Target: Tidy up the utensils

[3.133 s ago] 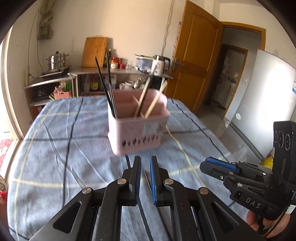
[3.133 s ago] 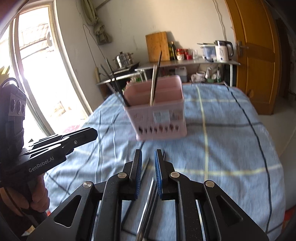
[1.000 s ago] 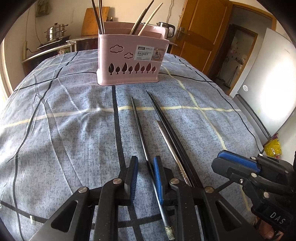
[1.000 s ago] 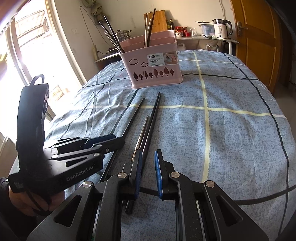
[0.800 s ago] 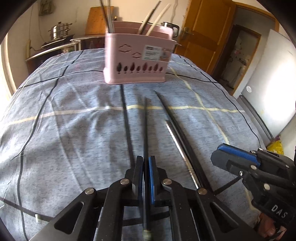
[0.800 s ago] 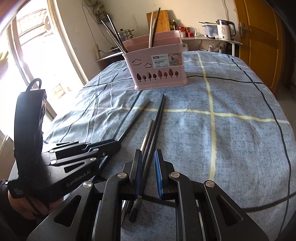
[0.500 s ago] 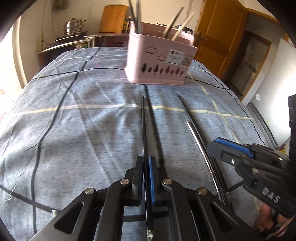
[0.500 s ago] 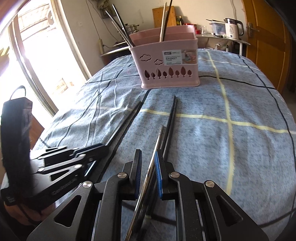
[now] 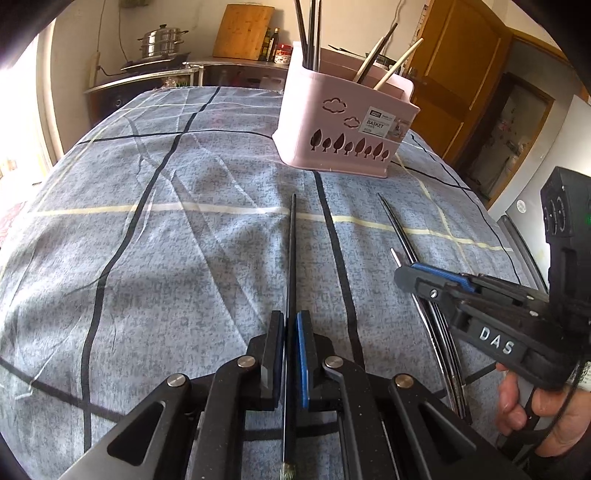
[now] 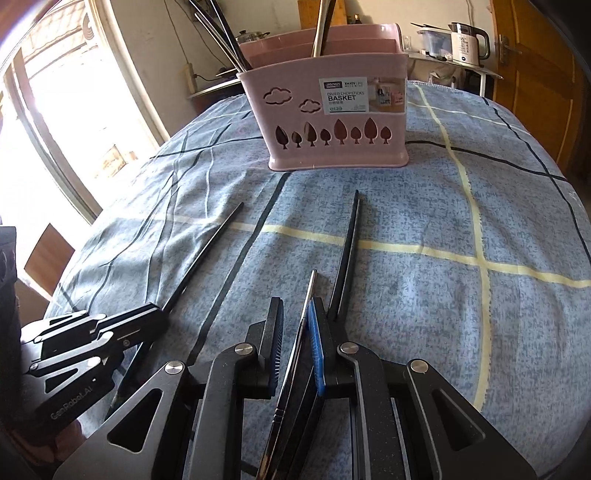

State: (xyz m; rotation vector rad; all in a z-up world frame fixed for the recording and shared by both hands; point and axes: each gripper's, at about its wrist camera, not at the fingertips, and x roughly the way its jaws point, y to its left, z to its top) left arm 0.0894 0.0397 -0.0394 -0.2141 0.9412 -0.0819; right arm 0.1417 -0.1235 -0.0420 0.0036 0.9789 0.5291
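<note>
A pink chopstick basket [image 9: 343, 129] [image 10: 332, 110] stands on the blue checked cloth and holds several chopsticks. My left gripper [image 9: 290, 325] is shut on a black chopstick [image 9: 293, 258] that points toward the basket; it also shows in the right wrist view [image 10: 207, 254]. My right gripper [image 10: 295, 314] has its jaws narrowly apart around a silver metal chopstick [image 10: 308, 295], which leans against the right pad. A black chopstick [image 10: 349, 243] lies on the cloth just right of it. In the left wrist view the right gripper [image 9: 410, 275] sits over these chopsticks [image 9: 397, 225].
The bed-like surface with the blue cloth [image 9: 147, 221] drops off at its edges. A counter with a steamer pot [image 9: 162, 38] and a cutting board [image 9: 242, 31] stands behind. A kettle [image 10: 467, 38] and wooden door [image 10: 535, 48] are at the back right.
My left gripper closed on the black chopstick and lifted its near end. My right gripper moved forward over the silver chopstick, which now tilts up between the jaws.
</note>
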